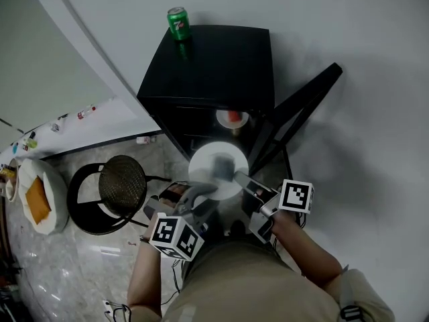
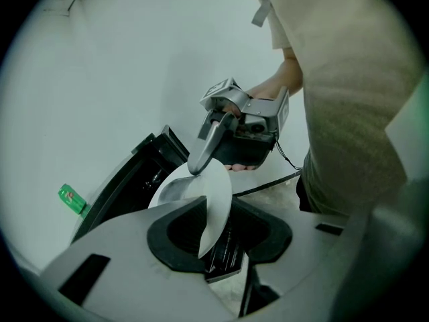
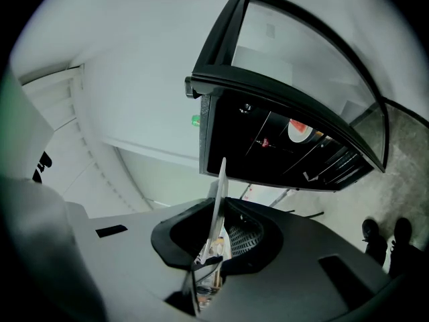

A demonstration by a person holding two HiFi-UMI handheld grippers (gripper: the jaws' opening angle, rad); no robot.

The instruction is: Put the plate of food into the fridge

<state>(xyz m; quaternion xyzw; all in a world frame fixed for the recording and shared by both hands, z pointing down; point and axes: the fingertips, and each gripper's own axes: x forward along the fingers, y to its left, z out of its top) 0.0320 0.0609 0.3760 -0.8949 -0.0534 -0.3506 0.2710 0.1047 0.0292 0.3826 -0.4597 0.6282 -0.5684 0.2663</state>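
Note:
A white plate [image 1: 216, 171] is held level in front of the open black fridge [image 1: 214, 66], with something blurred and grey on it. My left gripper [image 1: 204, 192] is shut on its near-left rim, and the left gripper view shows the plate [image 2: 216, 203] edge-on between the jaws. My right gripper [image 1: 240, 178] is shut on the right rim; in its own view the plate [image 3: 218, 196] stands as a thin edge between the jaws. The right gripper [image 2: 201, 158] also shows in the left gripper view, clamped on the far rim. The fridge interior [image 3: 281, 146] is dark.
The fridge door [image 1: 301, 109] hangs open to the right. A white dish with something red [image 1: 232, 118] sits on a shelf inside. A green can [image 1: 178, 23] stands on the fridge top. A black mesh stool [image 1: 114, 192] and a round tray [image 1: 40, 196] lie to the left.

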